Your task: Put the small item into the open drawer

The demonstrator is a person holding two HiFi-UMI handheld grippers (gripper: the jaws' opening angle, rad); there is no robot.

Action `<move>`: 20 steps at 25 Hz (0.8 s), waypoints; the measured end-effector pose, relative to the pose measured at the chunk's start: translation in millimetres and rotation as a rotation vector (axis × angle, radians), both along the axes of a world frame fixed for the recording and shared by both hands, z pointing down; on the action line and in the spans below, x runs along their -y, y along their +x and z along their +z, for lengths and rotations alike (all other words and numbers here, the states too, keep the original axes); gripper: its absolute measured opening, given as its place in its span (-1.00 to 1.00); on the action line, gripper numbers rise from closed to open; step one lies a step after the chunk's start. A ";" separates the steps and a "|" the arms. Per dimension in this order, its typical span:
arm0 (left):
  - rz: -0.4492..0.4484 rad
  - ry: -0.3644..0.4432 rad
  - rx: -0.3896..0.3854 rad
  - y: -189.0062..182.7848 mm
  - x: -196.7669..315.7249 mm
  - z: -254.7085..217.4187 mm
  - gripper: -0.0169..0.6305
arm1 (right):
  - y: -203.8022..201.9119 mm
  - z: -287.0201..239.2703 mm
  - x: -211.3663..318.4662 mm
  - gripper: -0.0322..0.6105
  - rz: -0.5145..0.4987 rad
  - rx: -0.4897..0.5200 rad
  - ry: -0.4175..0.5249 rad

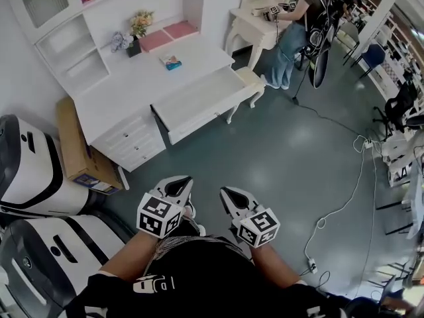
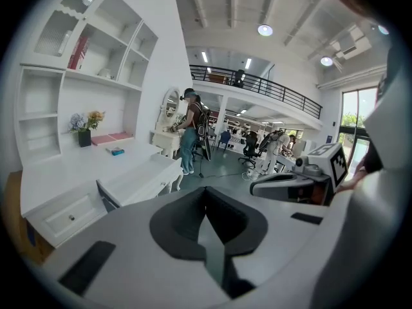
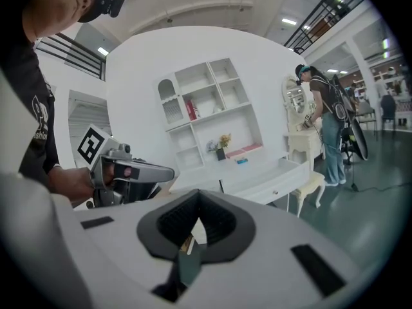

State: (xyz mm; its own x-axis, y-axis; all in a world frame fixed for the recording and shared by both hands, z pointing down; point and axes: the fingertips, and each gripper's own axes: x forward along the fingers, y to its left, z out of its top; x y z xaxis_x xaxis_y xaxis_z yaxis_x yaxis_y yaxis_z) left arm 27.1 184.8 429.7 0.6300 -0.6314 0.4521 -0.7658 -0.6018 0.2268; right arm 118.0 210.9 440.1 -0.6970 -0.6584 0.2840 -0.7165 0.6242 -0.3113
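Observation:
A small blue box [image 1: 172, 62] lies on the white desk [image 1: 112, 95], behind the pulled-out drawer [image 1: 199, 101]. The left gripper view shows the same box [image 2: 116, 150] and drawer [image 2: 138, 176]; the right gripper view shows the box [image 3: 242, 161] and the drawer [image 3: 270, 179]. Both grippers hang close to my body over the floor, well short of the desk. My left gripper [image 1: 179, 185] is shut with nothing in it, its jaws meeting at a seam [image 2: 206, 195]. My right gripper [image 1: 232, 196] is shut and empty too [image 3: 196, 201].
A cardboard box [image 1: 79, 148] leans at the desk's left end, beside white rounded machines [image 1: 33, 177]. A flower pot [image 1: 138, 33] and pink books [image 1: 169, 35] sit at the desk's back. A person [image 1: 298, 25] stands at another table. A cable [image 1: 338, 204] runs across the floor on the right.

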 end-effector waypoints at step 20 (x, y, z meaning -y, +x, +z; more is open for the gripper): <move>-0.044 0.037 -0.026 -55.1 186.2 -14.0 -0.91 | -49.6 -7.3 184.2 -0.88 -0.047 -0.065 -0.005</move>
